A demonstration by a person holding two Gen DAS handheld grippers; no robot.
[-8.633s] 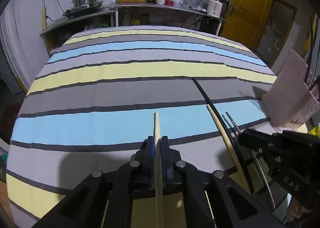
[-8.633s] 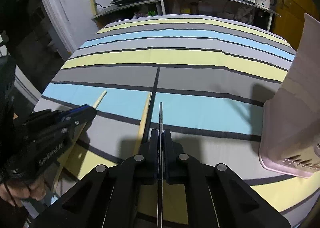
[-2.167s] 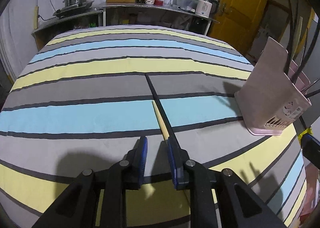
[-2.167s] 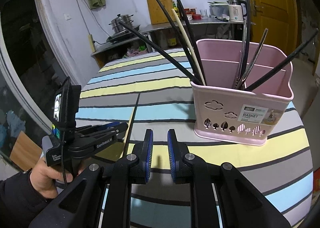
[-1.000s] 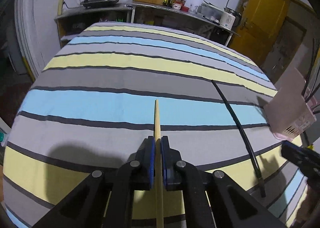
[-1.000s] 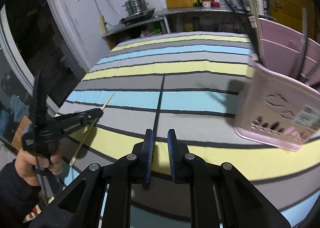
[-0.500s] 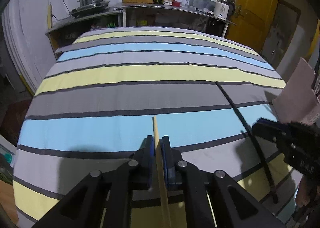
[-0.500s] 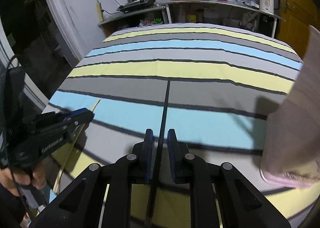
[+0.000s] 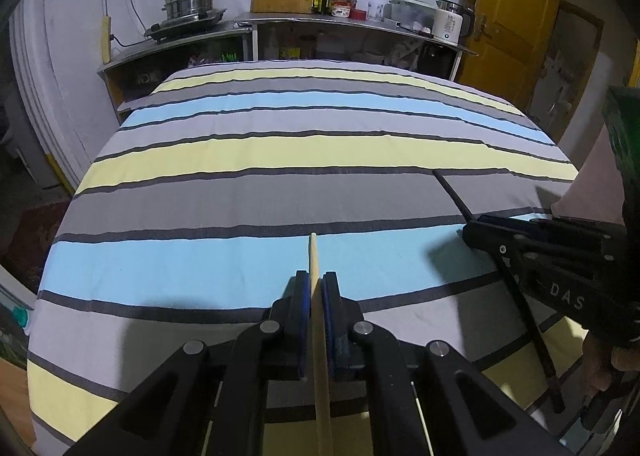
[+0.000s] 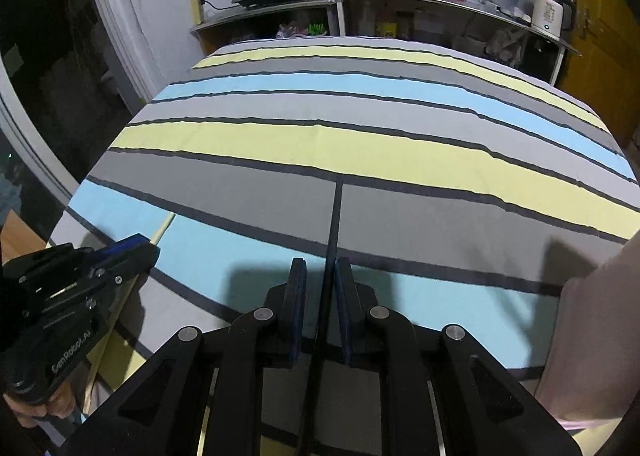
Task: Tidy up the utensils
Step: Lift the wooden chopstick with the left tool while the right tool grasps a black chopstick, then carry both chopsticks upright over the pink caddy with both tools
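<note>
While the left gripper [image 9: 316, 288] pinches the bamboo chopstick [image 9: 314, 256] tight between its blue pads, the right gripper [image 10: 321, 276] straddles the black chopstick [image 10: 335, 216], its jaws having just been closing. In the right wrist view a sliver of gap shows on each side of the stick, so I judge the pads are not yet pressing it.

The bamboo chopstick points to 12 o'clock from the left jaws over a blue stripe of the tablecloth [image 9: 280, 152]. The black chopstick lies on the cloth, its far tip at 12 o'clock on a grey stripe; in the left wrist view it runs from 1 o'clock down to 4 o'clock, under the right gripper. The pink basket [image 10: 592, 336] sits at 4 o'clock in the right wrist view, only its side wall showing.

This looks like the pick-up step for a pair of loose chopsticks. Next, the right jaws would need to finish closing on the black stick; then both hands lift, swing toward the basket, tip each stick upright and drop it inside.
</note>
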